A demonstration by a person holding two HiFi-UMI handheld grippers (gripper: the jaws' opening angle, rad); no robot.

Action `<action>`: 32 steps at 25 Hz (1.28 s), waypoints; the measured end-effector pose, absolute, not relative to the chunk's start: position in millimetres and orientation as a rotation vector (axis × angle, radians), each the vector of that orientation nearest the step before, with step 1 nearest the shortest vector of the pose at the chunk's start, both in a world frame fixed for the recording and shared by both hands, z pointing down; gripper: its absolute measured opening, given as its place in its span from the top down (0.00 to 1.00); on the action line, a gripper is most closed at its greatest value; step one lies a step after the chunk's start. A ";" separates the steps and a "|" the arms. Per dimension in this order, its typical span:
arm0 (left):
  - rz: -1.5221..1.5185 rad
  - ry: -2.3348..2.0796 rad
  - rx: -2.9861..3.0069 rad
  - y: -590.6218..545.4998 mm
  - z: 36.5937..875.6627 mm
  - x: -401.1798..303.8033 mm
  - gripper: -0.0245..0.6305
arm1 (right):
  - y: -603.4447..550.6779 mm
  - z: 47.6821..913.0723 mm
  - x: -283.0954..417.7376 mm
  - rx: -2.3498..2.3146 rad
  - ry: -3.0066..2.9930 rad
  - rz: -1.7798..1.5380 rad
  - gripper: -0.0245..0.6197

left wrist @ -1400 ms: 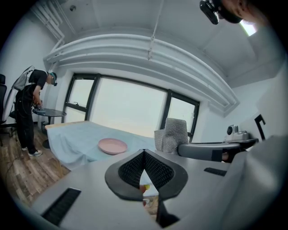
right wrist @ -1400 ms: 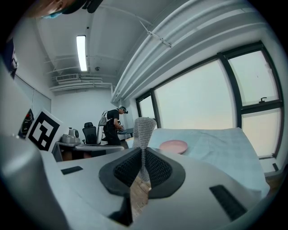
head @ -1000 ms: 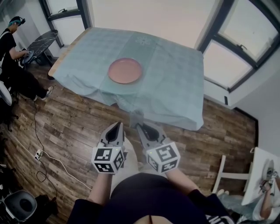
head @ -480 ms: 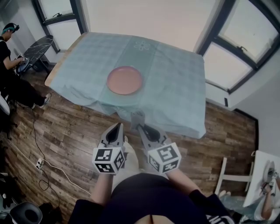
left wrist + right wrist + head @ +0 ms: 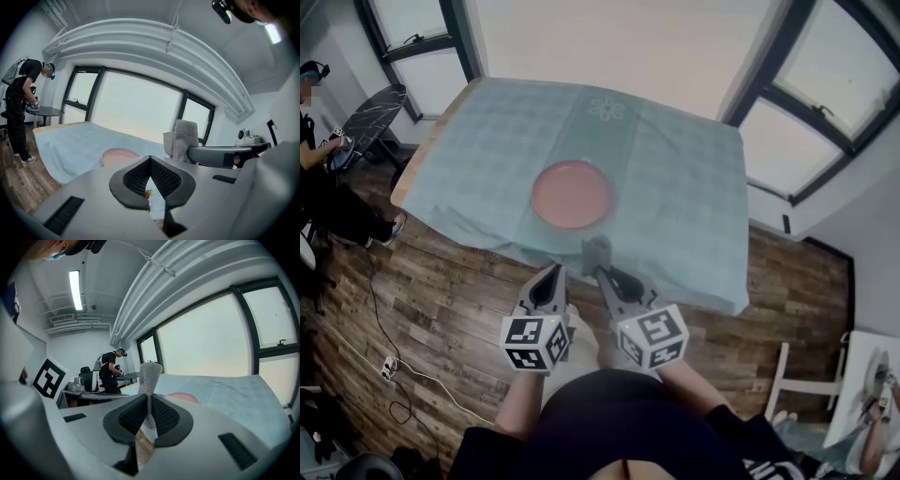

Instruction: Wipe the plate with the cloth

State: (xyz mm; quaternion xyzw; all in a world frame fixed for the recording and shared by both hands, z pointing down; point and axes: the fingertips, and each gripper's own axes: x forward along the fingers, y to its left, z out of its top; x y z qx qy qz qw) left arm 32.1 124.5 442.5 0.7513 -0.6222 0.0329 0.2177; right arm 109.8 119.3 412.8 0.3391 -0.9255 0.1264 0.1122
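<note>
Head view: the left gripper [image 5: 552,272] and the right gripper [image 5: 600,272] stood side by side at lower centre of the frame, over the wooden floor [image 5: 450,281], both pointing up-frame toward the table [image 5: 694,225]; the table was covered by a pale blue-green tablecloth [image 5: 487,159].

Left gripper view: the left gripper [image 5: 150,160] had its jaws closed tip to tip, with nothing held between them.

Right gripper view: the right gripper [image 5: 149,401] had its jaws closed on a grey knitted cloth [image 5: 151,376]; the cloth stood upright above the tips. In the head view the cloth [image 5: 595,253] overlapped the near edge of the tablecloth.

The pink round plate [image 5: 572,194] lay flat on the tablecloth at mid-frame, up-frame of both grippers and apart from the cloth; nothing rested on it.

A person [image 5: 319,150] stood at the upper left of the frame beside a small round side table [image 5: 380,98], well apart from the work.
</note>
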 end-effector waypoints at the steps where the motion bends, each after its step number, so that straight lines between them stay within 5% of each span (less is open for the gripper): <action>1: 0.093 -1.718 2.080 117.8 442.4 28.6 0.94 | 112.4 412.0 106.4 0.999 -2.714 0.373 0.91; 32: 0.258 -1.527 2.163 -67.7 483.3 -62.4 0.94 | -72.7 438.0 21.4 1.293 -2.537 0.408 0.91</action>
